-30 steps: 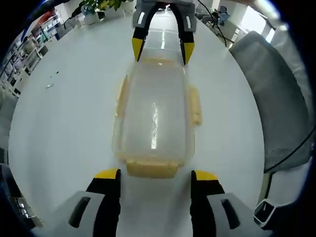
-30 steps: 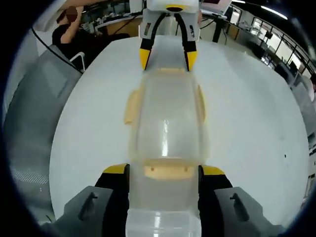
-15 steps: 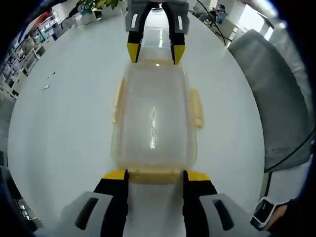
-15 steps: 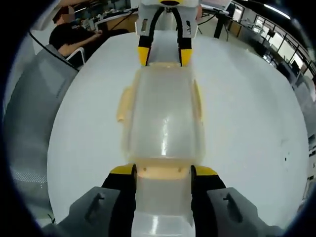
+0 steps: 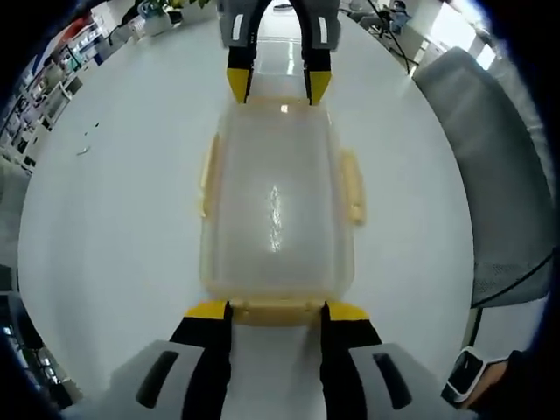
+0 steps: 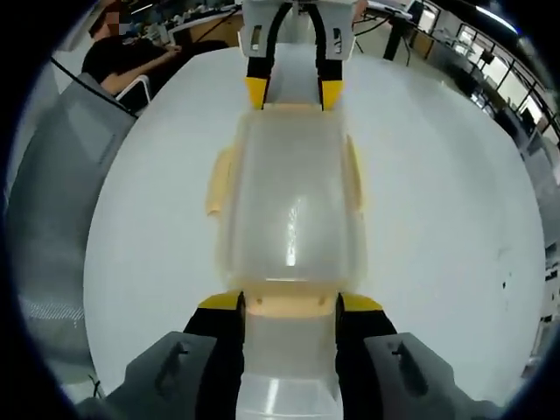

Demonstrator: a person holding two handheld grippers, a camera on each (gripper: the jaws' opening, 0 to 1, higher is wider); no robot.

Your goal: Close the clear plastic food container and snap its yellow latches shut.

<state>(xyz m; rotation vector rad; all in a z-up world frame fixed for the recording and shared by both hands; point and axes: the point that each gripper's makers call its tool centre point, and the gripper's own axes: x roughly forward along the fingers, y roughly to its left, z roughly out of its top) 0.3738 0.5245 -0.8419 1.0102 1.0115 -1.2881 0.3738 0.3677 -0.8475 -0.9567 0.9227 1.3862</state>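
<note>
Clear container at frame centre on white table, lid on, side latches flared outward. Left gripper rises from bottom edge, yellow tips flanking near-end yellow latch, jaws apart. Right gripper likewise at opposite end, jaws apart beside end latch. Each gripper faces other across container. Grey chair at right.
</note>
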